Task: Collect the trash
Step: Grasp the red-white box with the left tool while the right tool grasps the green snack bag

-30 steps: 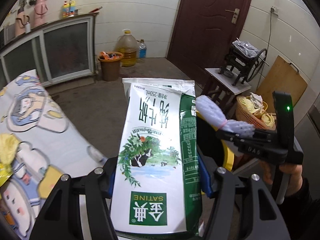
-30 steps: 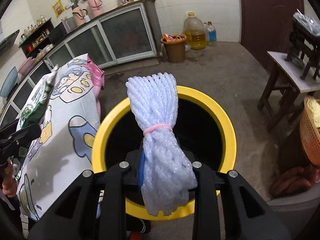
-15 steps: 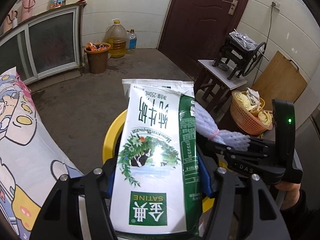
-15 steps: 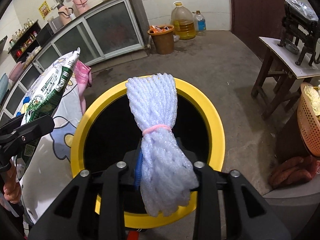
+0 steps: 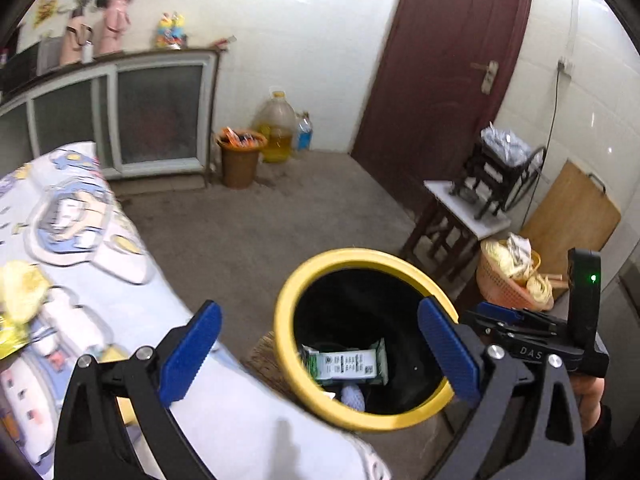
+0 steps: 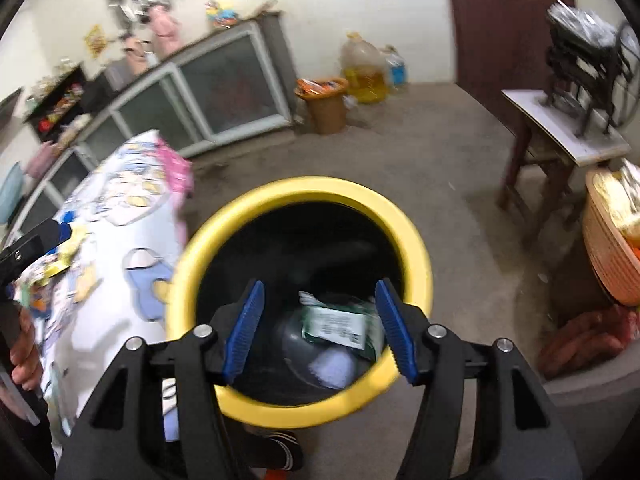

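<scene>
A black bin with a yellow rim (image 5: 304, 280) (image 6: 416, 232) stands on the floor beside the table. Inside it lie the green and white milk carton (image 5: 346, 366) (image 6: 340, 326) and the white foam net (image 5: 354, 396) (image 6: 334, 362). My left gripper (image 5: 320, 340) hangs above the bin's near edge, its jaws opening wide with nothing between them. My right gripper (image 6: 320, 328) is over the bin mouth, jaws also opening, empty. The right gripper's body (image 5: 536, 340) shows at the right of the left wrist view. A yellow wrapper (image 5: 18, 304) lies on the tablecloth.
The table with a cartoon-print cloth (image 5: 80, 240) (image 6: 120, 216) is on the left. A brown bin (image 5: 240, 160), oil jug (image 5: 276, 128), dark door (image 5: 440, 80), stool with a machine (image 5: 464, 208) and orange basket (image 5: 512, 280) stand around the concrete floor.
Both grippers opened; the carton left the left one and the foam net left the right one, and both now lie in the bin. Both views shifted back and upward.
</scene>
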### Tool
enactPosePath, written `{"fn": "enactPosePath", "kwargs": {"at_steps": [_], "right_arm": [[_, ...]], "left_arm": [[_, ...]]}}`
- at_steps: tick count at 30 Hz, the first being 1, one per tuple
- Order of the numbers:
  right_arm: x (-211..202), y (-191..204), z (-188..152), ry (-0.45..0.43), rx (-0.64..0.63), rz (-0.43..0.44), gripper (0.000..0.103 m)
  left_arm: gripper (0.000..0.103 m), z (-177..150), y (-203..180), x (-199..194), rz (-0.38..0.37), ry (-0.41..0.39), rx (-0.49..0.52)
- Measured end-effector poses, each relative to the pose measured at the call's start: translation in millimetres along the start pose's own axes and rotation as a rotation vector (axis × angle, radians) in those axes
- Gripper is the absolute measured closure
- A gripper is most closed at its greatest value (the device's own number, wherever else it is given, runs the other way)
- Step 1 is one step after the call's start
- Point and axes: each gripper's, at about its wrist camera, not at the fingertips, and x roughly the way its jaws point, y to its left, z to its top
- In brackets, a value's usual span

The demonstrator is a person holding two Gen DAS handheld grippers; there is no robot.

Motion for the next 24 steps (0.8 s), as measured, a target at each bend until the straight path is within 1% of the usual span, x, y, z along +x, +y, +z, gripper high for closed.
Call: {"fn": "enactPosePath", "kwargs": {"at_steps": [1,2,5,6,8,10,11,12,13,14,15,18,21,23,24], "right_arm": [[-3.2,10.7,1.2,-0.011,-0.027,0.028,0.043],[-6.0,19.9,2.3,-0.022,-0.049,0.055,0.043],[-15.5,68.1,6.7,-0.057,-0.146,0.174,0.041],[-17.0,82.9,7.9,-0.063,-0.177,0.208,0.041],[-19.0,117.0,7.1,-0.071,-0.239,0.271,0.041],[-18.8,147.7,3.0,-0.064,-0.298,0.34,0.041],[-17.9,165.8,-0.7,-0.053,-0.329,0.382,0.041],[-18.1,181.2,-5.8,-0.043,-0.352,0.411,0.04],[-17.1,198.6,-10.3,-0.025,-0.379,0.452,0.04],[-16.0,214.5,-14.0,-0.005,-0.401,0.492,0.04],[-13.7,236.2,-21.0,0.027,-0.427,0.549,0.04],[-7.4,286.2,-36.8,0.1,-0.482,0.654,0.04],[-4.2,329.7,-54.5,0.141,-0.538,0.711,0.04],[-4.1,346.2,-66.5,0.159,-0.562,0.725,0.04],[-0.9,358.6,-69.9,0.182,-0.57,0.741,0.04]], "left_arm": [[0.008,-1.0,5.1,-11.7,0.004,-0.017,-0.008],[0.008,-3.1,14.7,-32.2,0.01,-0.046,-0.019],[0.008,-11.6,37.0,-82.6,0.043,-0.107,-0.033],[0.008,-15.3,46.7,-105.0,0.072,-0.132,-0.026],[0.008,-28.4,67.8,-150.1,0.165,-0.191,0.001],[0.008,-40.6,87.4,-186.1,0.254,-0.221,0.026],[0.008,-51.2,101.4,-208.4,0.316,-0.229,0.035],[0.008,-58.4,112.3,-222.4,0.36,-0.226,0.037],[0.008,-69.9,127.1,-241.4,0.424,-0.219,0.04],[0.008,-75.9,134.8,-250.6,0.452,-0.216,0.041],[0.008,-86.2,147.4,-264.8,0.495,-0.207,0.036],[0.008,-109.8,180.1,-292.1,0.599,-0.172,0.01],[0.008,-125.7,203.5,-306.5,0.647,-0.156,0.021],[0.008,-132.8,218.8,-309.8,0.669,-0.142,0.04],[0.008,-134.8,228.0,-309.4,0.682,-0.131,0.047]]}}
